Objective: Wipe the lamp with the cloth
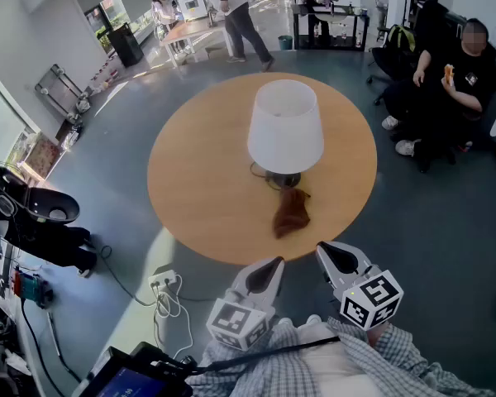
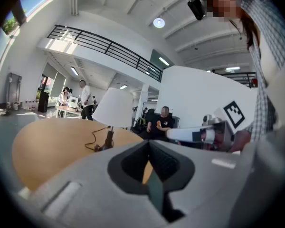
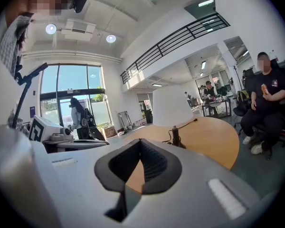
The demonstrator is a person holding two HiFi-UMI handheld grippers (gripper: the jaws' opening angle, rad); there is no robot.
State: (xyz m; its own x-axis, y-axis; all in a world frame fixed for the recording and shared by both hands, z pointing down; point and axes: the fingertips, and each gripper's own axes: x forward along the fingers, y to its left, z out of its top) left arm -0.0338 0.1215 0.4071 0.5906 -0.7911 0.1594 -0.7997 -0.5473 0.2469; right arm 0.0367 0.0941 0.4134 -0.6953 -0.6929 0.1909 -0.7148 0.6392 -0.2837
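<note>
Your left gripper point(image 1: 274, 265) hovers at the near edge of the round wooden table point(image 1: 190, 190), jaws pressed together with nothing between them. Past it, the brown cloth point(image 1: 292, 212) lies crumpled on the tabletop, just in front of the base of the lamp point(image 1: 285, 126). The lamp stands upright near the table's middle, with a white tapered shade, a dark stem and base, and a dark cord looping beside it. Your right gripper point(image 1: 326, 252) sits beside the left one, jaws also together and empty, short of the cloth.

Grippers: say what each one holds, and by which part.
Nothing. The left gripper and the right gripper are both shut and empty; the cloth lies untouched on the table by the lamp.
</note>
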